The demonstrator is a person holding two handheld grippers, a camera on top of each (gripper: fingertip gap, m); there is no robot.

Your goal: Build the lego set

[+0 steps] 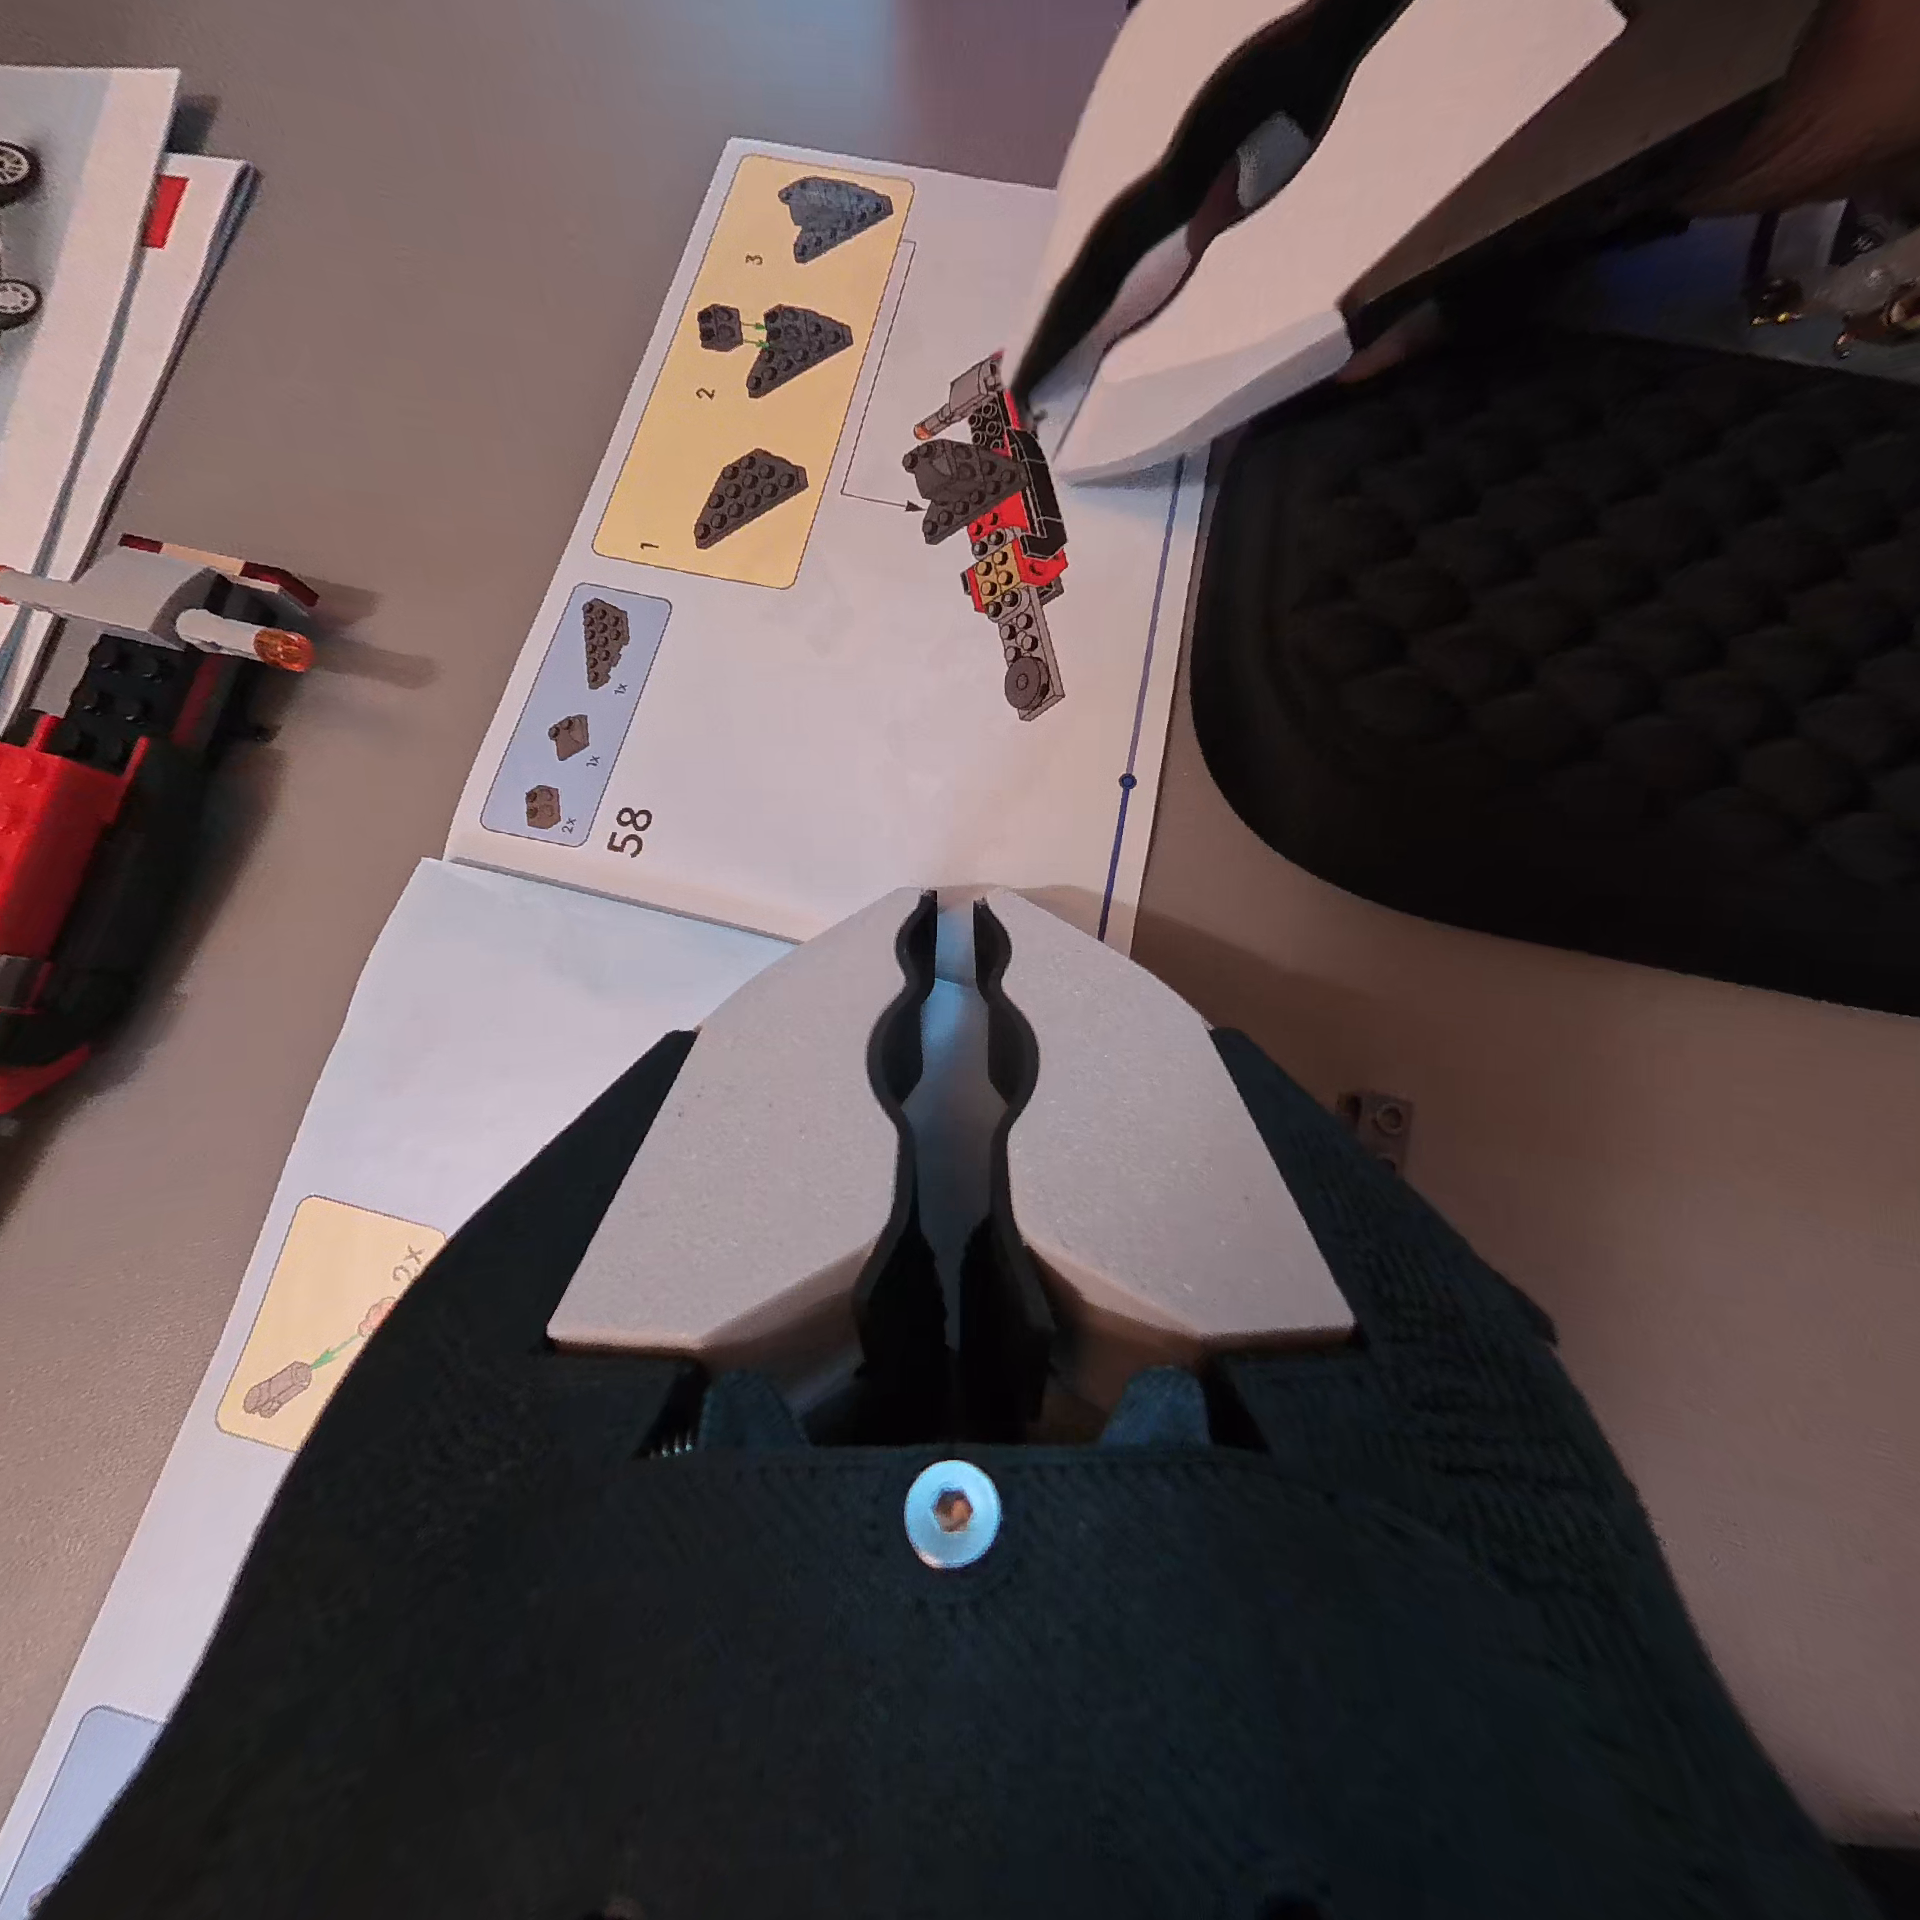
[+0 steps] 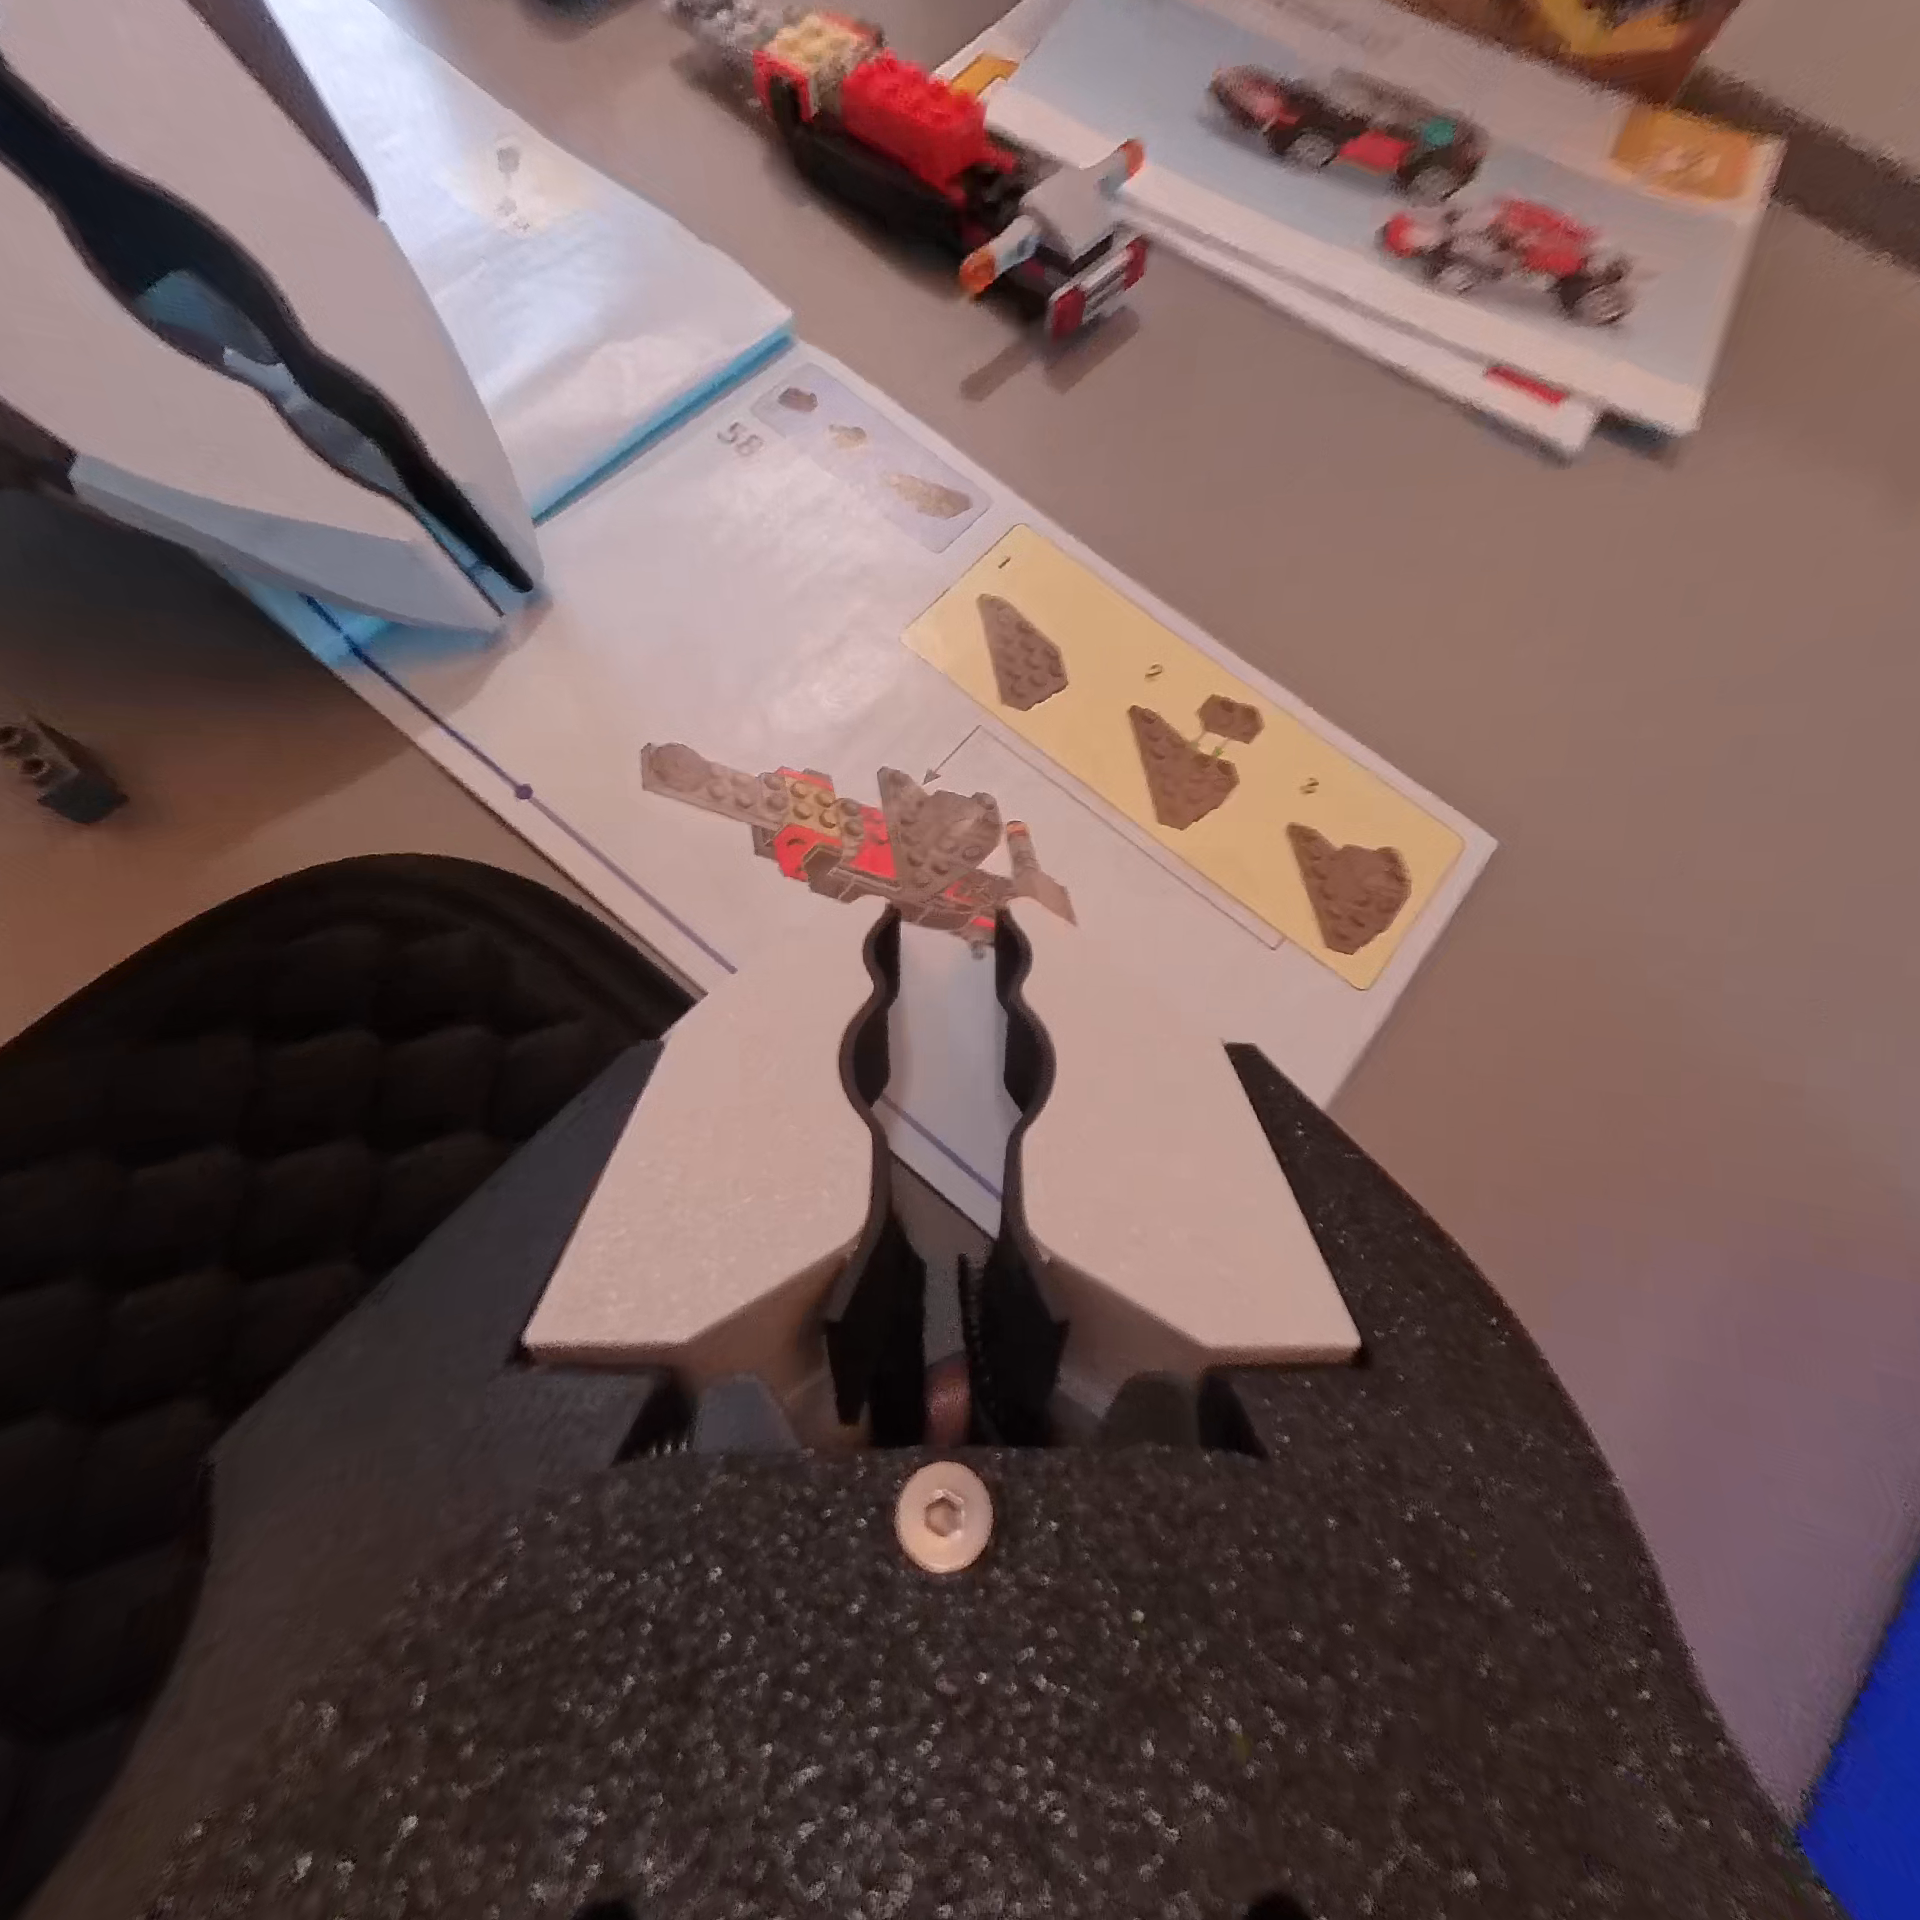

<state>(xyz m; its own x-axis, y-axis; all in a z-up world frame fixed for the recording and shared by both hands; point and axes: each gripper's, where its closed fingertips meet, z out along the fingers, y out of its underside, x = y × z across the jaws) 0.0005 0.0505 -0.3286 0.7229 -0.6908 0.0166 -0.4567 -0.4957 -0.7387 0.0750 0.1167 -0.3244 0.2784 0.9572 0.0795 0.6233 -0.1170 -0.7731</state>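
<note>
Left gripper: jaws nearly closed, only a thin slit between the tips, nothing in them, tips over the spine of the open instruction booklet. Right gripper: jaws parted a little, narrow gap, empty, page visible through the gap, tips over the printed drawing of the model on the same booklet. In the left wrist view the right gripper comes in from top right, tips down at the drawing on the page; contact with the paper cannot be told. In the right wrist view the left gripper sits top left, tips low at the booklet's near edge. Booklet lies flat on the grey table, open at a page with a yellow panel showing dark wedge plates and a blue parts box. Partly built red and black lego car is on the table left of the booklet, well apart from both grippers, with a grey piece and an orange-tipped white rod at its end; right wrist view shows the same car beyond the booklet, next to a stack of other booklets. Black quilted pad lies right of the booklet, just beside its edge. Small dark loose brick on the table near the pad; a small grey piece on the table beside the left gripper.
</note>
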